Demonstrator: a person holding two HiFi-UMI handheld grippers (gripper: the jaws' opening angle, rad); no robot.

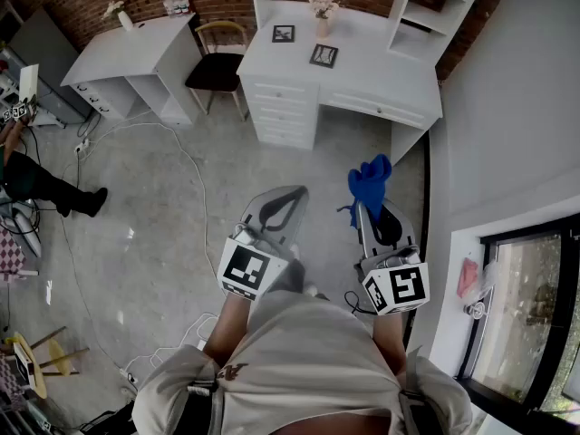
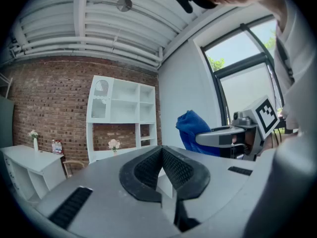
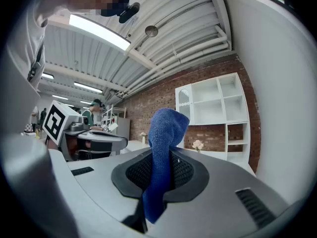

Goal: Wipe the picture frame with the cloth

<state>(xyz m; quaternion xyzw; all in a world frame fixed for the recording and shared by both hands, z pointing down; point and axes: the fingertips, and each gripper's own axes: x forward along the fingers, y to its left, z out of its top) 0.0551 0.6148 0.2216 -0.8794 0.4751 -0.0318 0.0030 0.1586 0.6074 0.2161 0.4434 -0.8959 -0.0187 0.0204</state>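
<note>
The blue cloth [image 1: 370, 181] is held tight in the right gripper [image 1: 367, 208]. The left gripper [image 1: 288, 195] is closed with nothing in it. The picture frame [image 1: 323, 55] is on the white desk [image 1: 381, 80], well apart from both grippers. A smaller frame [image 1: 284, 33] and a vase of flowers [image 1: 321, 9] are near it.

The vase could be knocked over if the cloth is swung wide. The frame could be pushed off the desk edge if it is not held down. A foot could be caught by the cable [image 1: 195, 175] on the floor.

Lots of open floor is left ahead. The wall [image 1: 507, 107] is close on the right.
</note>
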